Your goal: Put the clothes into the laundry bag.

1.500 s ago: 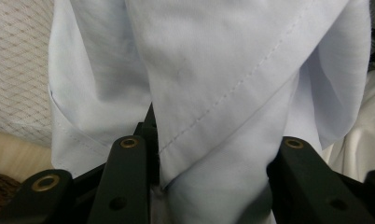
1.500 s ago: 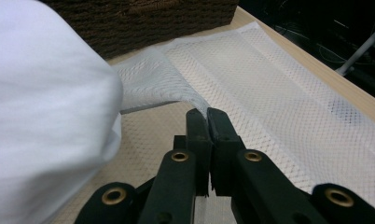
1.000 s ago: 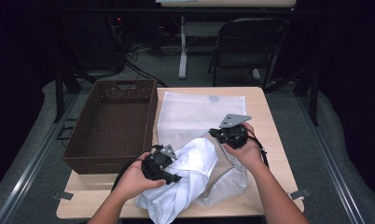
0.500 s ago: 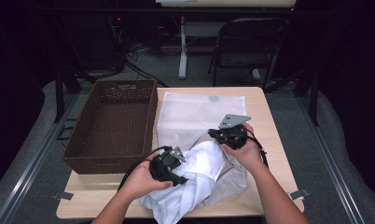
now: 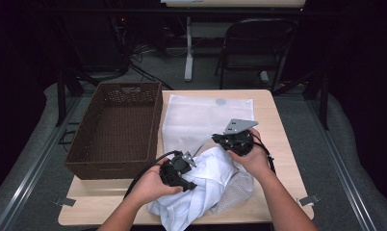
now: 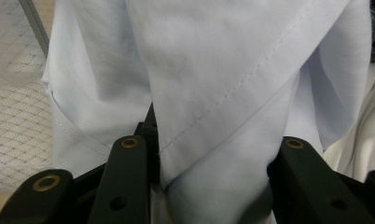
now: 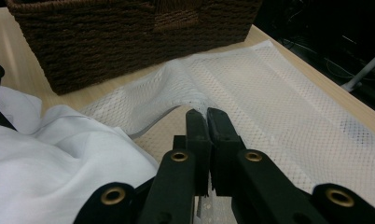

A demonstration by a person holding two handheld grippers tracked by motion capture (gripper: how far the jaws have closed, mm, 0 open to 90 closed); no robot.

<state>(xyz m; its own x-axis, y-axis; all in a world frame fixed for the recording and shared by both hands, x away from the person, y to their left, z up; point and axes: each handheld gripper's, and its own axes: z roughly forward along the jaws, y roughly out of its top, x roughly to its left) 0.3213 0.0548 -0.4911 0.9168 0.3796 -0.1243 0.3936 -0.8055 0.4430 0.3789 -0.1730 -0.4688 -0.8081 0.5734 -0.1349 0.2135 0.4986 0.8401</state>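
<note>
Beside the wicker basket, the left gripper clamps a bunched white shirt between its pads, while the right gripper pinches the mesh bag's raised edge, so bagging seems barely begun.

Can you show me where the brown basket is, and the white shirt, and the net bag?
Brown basket (image 5: 115, 129), high view, on its woven floor.
White shirt (image 6: 213, 70), left gripper view, on the folded cloth above the seam.
Net bag (image 7: 279, 88), right gripper view, on its flat mesh side.
</note>
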